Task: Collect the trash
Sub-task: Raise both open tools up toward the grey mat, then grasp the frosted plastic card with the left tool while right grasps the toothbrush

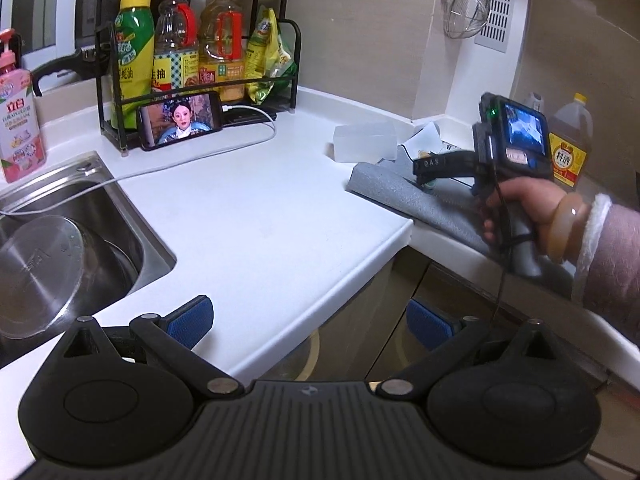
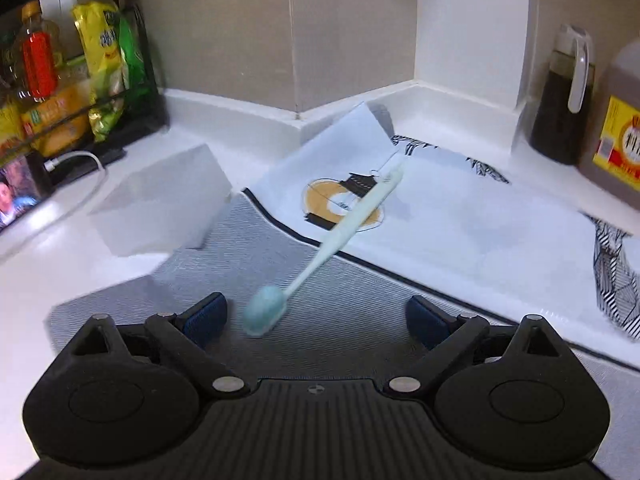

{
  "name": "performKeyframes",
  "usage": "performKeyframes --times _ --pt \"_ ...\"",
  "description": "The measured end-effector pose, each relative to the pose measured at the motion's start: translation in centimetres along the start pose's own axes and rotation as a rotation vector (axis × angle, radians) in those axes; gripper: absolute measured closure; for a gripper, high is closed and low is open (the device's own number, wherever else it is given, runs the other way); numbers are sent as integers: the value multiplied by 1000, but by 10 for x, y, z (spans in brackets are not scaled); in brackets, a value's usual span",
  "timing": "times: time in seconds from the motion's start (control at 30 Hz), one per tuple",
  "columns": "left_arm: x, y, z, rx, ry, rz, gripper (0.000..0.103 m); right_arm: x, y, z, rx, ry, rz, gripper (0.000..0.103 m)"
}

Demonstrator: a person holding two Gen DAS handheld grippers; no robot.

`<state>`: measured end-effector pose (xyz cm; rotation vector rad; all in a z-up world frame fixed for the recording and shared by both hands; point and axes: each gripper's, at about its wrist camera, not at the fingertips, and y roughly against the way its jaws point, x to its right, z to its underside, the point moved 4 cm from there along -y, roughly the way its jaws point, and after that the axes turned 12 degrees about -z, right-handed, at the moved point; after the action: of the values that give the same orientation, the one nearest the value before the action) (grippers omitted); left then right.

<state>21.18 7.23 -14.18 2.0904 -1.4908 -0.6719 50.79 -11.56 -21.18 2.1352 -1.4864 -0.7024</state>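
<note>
A pale blue toothbrush [image 2: 344,220] lies slanted, its handle on a white printed paper bag [image 2: 440,216] and its head on a grey mat [image 2: 340,300]. My right gripper [image 2: 316,316] is open just above the mat. The brush head sits between its blue pads [image 2: 208,316], nearer the left one, and neither pad touches it. In the left wrist view a hand holds the right gripper [image 1: 430,172] over the grey mat [image 1: 400,196]. My left gripper [image 1: 308,320] is open and empty, above the front edge of the white counter [image 1: 260,208].
A translucent plastic box [image 2: 168,200] lies left of the mat. A sink [image 1: 100,184] with a steel pot [image 1: 48,264] is at the left. A playing phone [image 1: 180,120] and its cable stand before a bottle rack [image 1: 200,40]. A dark jug [image 2: 564,96] and a cooking wine bottle [image 2: 616,132] stand at the right.
</note>
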Motion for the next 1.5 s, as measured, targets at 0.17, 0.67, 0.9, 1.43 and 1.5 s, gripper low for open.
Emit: performKeyframes --times 0.17,0.67,0.9,1.43,1.5 --pt "10 -11 -20 5 3 27 0 22 13 -1 11 26 38 83" --pt "106 -162 -172 -34 25 184 0 99 77 45 47 45 25 88" --pt "152 -244 -198 -137 33 146 0 103 77 47 72 20 6 86" --pt "155 -291 -206 -167 35 75 0 103 68 38 13 13 -10 30" --pt "152 -289 -209 -154 36 61 0 101 67 39 15 22 -9 28"
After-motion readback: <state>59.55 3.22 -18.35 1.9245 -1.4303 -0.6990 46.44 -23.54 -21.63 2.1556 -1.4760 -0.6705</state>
